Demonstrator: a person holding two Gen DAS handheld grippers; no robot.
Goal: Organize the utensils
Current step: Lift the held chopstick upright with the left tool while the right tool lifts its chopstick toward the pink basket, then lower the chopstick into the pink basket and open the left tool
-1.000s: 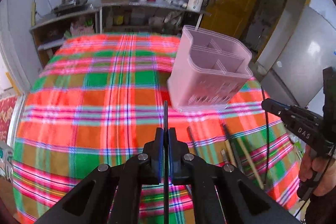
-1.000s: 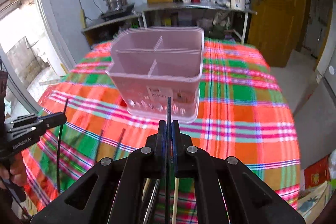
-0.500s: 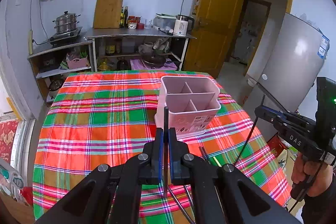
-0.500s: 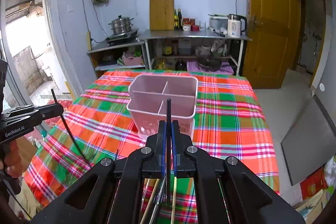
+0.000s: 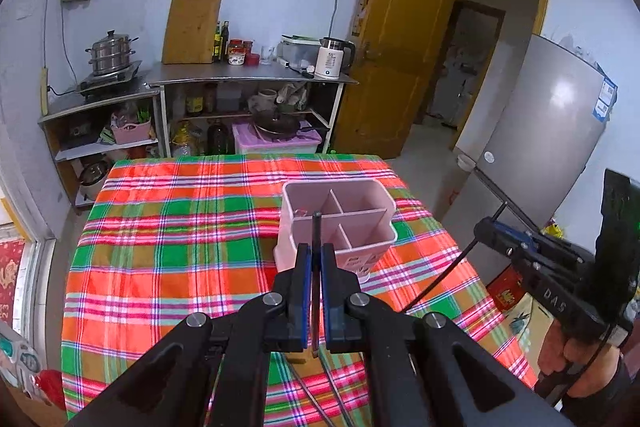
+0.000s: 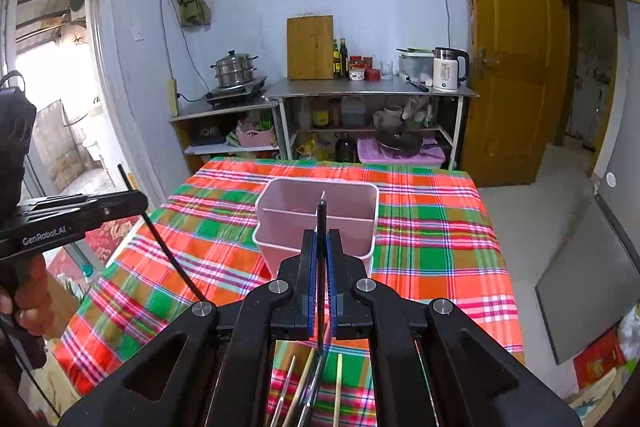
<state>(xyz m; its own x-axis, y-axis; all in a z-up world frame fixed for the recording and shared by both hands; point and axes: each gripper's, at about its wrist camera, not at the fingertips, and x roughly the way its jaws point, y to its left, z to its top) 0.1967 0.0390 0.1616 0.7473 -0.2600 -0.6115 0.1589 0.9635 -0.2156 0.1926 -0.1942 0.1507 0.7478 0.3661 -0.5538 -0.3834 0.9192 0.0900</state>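
On the plaid tablecloth [image 5: 168, 227]: pink 4-compartment utensil holder [image 5: 340, 223], upright, centre-right. Your L gripper [image 5: 315, 259] & R gripper [image 6: 321, 247], both above table: each clamped tight on one black chopstick [image 5: 316, 235]. Loose chopsticks [image 6: 338, 383] lie near edge.

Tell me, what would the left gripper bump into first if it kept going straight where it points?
Probably the pink utensil holder. The left gripper, shut on a black chopstick, aims right at it, though depth is hard to judge.
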